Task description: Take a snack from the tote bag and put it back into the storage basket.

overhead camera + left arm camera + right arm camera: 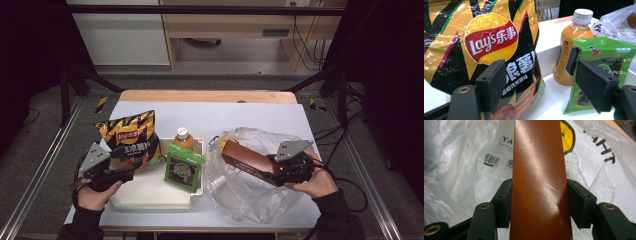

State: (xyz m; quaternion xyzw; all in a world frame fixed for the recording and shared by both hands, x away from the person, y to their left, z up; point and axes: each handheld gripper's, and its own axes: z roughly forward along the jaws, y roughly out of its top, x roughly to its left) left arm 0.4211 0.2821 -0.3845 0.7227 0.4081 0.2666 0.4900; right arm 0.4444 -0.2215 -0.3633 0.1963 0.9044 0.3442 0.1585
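My right gripper is shut on a long brown box, one pad against each long side. The box hangs tilted over a clear plastic bag at the right of the table. My left gripper stands open at the tray's left side. A yellow and black Lay's chips bag stands just beyond its left jaw, with nothing pressed between the pads. An orange juice bottle and a green snack packet stand in the white tray.
The tray lies at the front middle of the white tabletop. The plastic bag spreads to the table's front right edge. A wooden strip runs along the far edge, and black frame posts stand at both back corners.
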